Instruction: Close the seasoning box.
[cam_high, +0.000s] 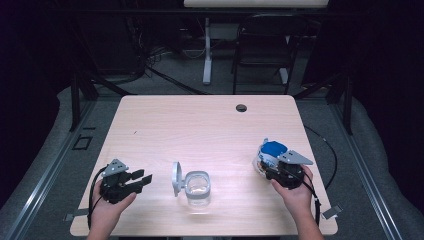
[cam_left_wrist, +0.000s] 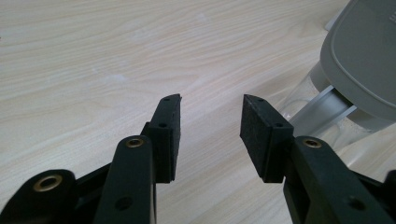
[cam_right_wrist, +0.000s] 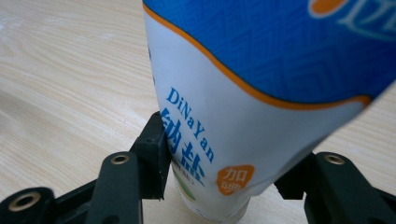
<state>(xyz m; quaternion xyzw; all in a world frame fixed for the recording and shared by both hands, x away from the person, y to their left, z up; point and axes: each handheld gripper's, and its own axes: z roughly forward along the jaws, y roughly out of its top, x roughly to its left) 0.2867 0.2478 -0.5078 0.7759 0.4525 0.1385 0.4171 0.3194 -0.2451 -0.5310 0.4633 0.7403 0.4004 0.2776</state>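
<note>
While the right gripper (cam_right_wrist: 219, 154) clamps a blue-and-white bag (cam_right_wrist: 261, 93) near the table's (cam_high: 210, 125) right edge, the left gripper (cam_left_wrist: 210, 126) rests with jaws apart, nothing between them, beside a clear jar (cam_high: 197, 187) with its grey lid (cam_high: 176, 178) open.

Left gripper (cam_high: 141, 178) jaws gape; right gripper (cam_high: 263, 167) jaws are pinched inward.

Bare table (cam_high: 200, 125) is lying open from nine through twelve to three o'clock. A clear jar (cam_high: 198, 187) with its raised lid (cam_high: 176, 178) is standing between the grippers, blocking the straight path; a bag (cam_high: 271, 152) is crowding four o'clock.
</note>
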